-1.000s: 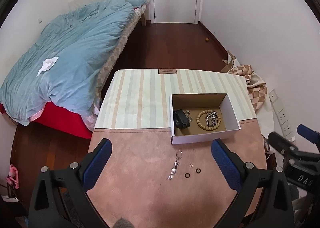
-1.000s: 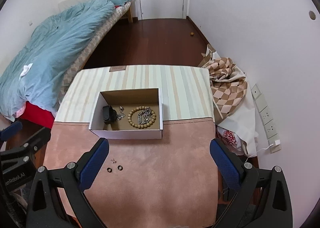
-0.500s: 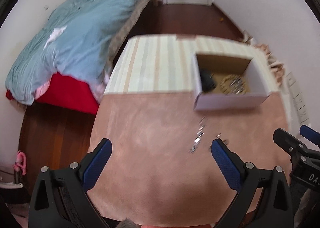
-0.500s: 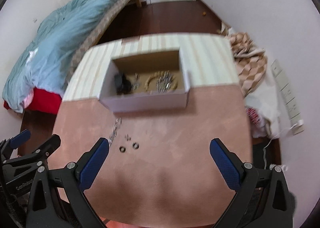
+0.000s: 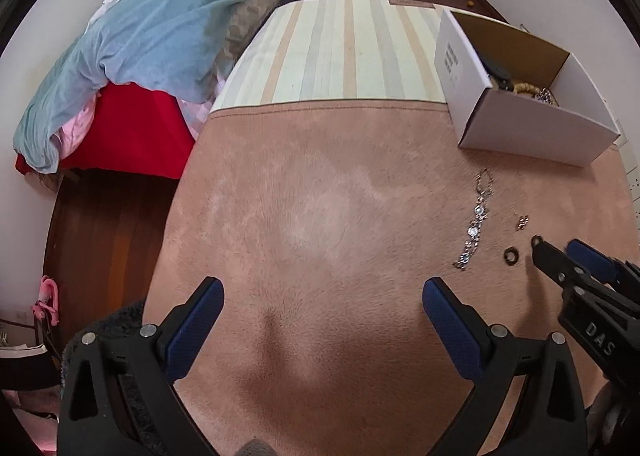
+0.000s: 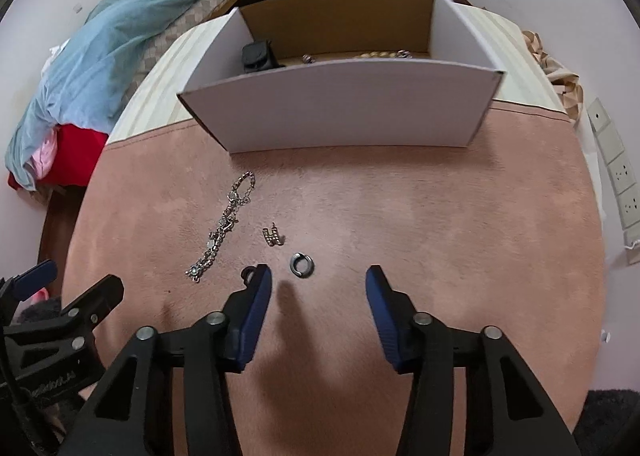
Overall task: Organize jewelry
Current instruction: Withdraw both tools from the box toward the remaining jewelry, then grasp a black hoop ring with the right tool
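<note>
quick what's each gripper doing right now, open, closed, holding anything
Left gripper: open, holding nothing.
Right gripper: open, holding nothing, low over the dark ring.

The left wrist view looks forward and down over the pink desk (image 5: pixel 320 216) from its near-left side, bed (image 5: pixel 160 36) at left. The right wrist view sits lower and closer, facing the white box (image 6: pixel 340 104) head-on. Both share the box (image 5: pixel 520 124), the chain bracelet (image 6: pixel 222 226) (image 5: pixel 476 220) and the dark rings (image 6: pixel 302 265) (image 5: pixel 511 255).
</note>
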Demonstrator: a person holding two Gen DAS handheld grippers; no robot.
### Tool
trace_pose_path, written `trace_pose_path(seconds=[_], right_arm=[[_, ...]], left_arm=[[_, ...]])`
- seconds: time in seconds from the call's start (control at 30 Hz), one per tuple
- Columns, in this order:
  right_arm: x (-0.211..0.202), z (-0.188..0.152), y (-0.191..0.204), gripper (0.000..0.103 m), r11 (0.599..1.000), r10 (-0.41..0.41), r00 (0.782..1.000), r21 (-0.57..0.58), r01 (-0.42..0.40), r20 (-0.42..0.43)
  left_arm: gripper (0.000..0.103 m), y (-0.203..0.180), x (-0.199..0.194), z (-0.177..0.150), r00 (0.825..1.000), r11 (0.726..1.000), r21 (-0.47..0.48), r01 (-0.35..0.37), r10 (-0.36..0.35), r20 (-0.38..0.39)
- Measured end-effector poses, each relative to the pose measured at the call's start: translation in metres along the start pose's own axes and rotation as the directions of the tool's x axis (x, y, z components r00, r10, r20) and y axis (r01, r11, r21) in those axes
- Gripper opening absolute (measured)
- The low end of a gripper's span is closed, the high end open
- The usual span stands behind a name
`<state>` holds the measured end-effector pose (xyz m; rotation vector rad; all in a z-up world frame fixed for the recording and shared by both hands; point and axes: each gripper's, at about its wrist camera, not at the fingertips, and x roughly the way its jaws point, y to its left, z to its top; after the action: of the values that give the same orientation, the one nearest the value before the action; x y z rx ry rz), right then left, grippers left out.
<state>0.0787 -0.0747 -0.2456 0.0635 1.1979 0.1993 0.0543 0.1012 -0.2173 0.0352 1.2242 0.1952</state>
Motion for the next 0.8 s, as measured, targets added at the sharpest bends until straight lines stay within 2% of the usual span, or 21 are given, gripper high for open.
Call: trace_pose_path(seconds=[0.03,0.13,0.2,0.3,0.47,0.53,0.8], right_arm=[[0.002,-0.001,0.003,0.045,1.000,-0.014,1.000,-0.015,0.015,0.020],[0.003,0.001,0.011,0.032,0.998,-0.032,0.999,-0.046,0.034,0.041],[0.005,0.000,0.018,0.013,0.995,-0.062,0.996,-0.078,0.067,0.064],[0.002,0.000,0.018,0.012,0.995,-0.060,0.996,-0.081,0.065,0.066],[-0.014,-0.005,-0.016,0.012,0.999,-0.047,0.996,0.027,0.045,0.075],[-0.022,-0.006,-0.033,0.012,0.996,-0.059,0.995,0.073,0.053,0.087],[-0.027,-0.010,-0.085,0.013,0.975,-0.101,0.991,0.208,0.081,0.089]], left_arm=[[0.101,0.000,0.002,0.000,1.000,1.000,0.000,0.001,-0.001,-0.001],[0.101,0.001,0.004,-0.001,1.000,1.000,0.001,0.001,-0.001,0.007],[0.101,0.001,0.005,-0.002,1.000,1.000,0.001,0.003,-0.003,0.011],[0.101,-0.001,0.006,0.000,1.000,1.000,-0.004,0.009,-0.009,0.009],[0.101,-0.015,0.002,0.008,0.999,0.999,0.001,0.047,-0.047,0.013],[0.101,-0.027,-0.001,0.013,0.996,0.996,-0.003,0.086,-0.086,0.016],[0.099,-0.083,-0.007,0.027,0.987,0.988,0.031,0.153,-0.155,0.040]])
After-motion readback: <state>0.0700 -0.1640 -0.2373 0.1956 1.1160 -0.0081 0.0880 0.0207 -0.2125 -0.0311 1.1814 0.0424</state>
